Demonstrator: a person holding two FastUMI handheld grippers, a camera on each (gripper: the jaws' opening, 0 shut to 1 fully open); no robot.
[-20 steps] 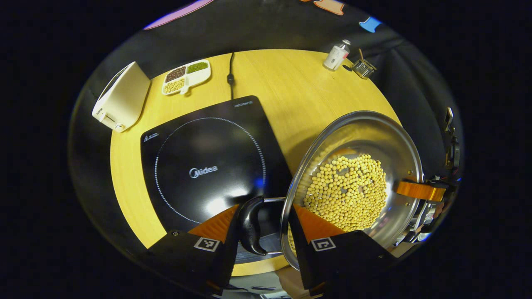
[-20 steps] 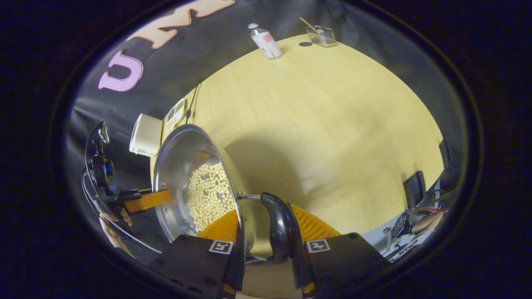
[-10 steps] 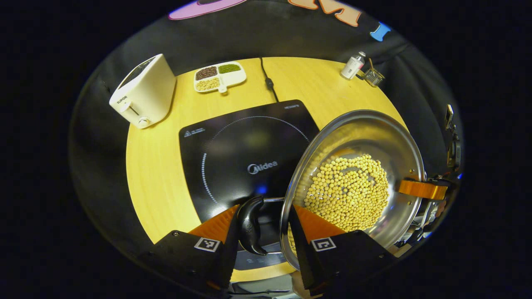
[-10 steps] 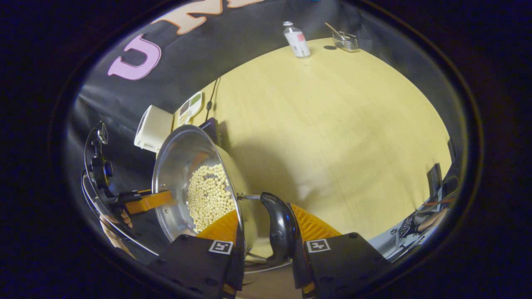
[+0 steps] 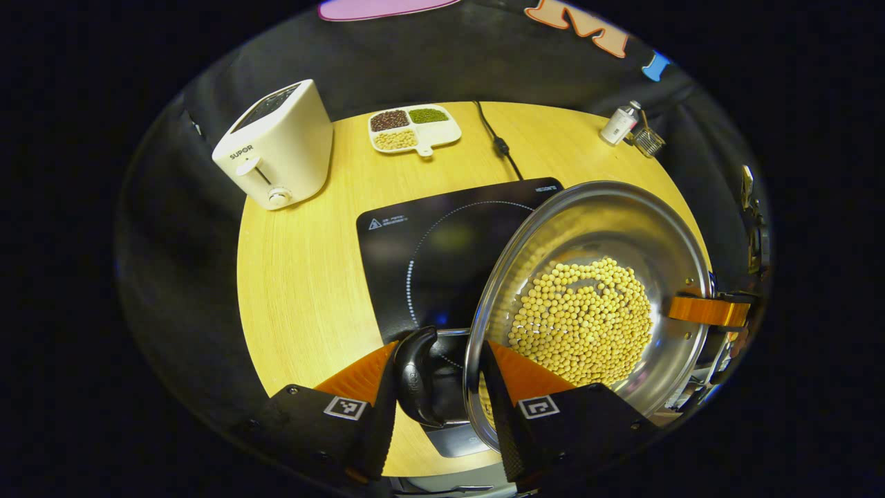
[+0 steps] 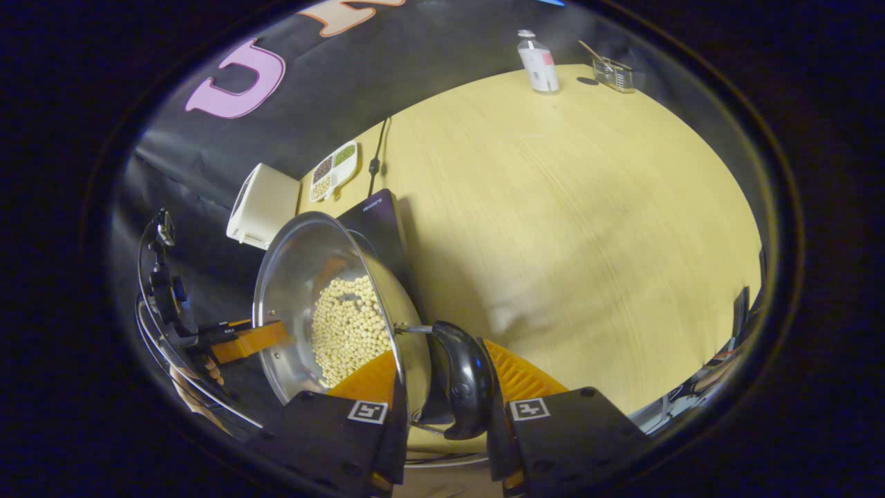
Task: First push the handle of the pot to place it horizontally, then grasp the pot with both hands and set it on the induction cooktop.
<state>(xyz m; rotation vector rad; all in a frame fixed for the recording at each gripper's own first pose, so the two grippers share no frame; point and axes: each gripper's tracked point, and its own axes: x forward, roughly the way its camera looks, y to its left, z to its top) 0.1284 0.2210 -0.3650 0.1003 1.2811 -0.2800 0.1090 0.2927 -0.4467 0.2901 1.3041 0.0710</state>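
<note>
In the left gripper view, the left gripper [image 5: 437,387] is clamped on the pot's black side handle [image 5: 416,377] at six o'clock, one finger outside the handle and the other inside the rim. The steel pot [image 5: 622,228], holding yellow beans [image 5: 581,325], hangs over the right part of the induction cooktop [image 5: 429,242] on the wooden table [image 5: 304,277]. A toaster [image 5: 276,145] sits at ten o'clock, a divided dish [image 5: 413,128] at twelve, a small bottle [image 5: 619,124] and wire basket [image 5: 648,142] at one. In the right gripper view, the right gripper [image 6: 442,408] is closed on the other black handle [image 6: 463,377] at six o'clock; the pot [image 6: 297,263] fills eight o'clock, hiding most of the cooktop [image 6: 377,214]. The left gripper [image 6: 242,340] grips the far rim.
</note>
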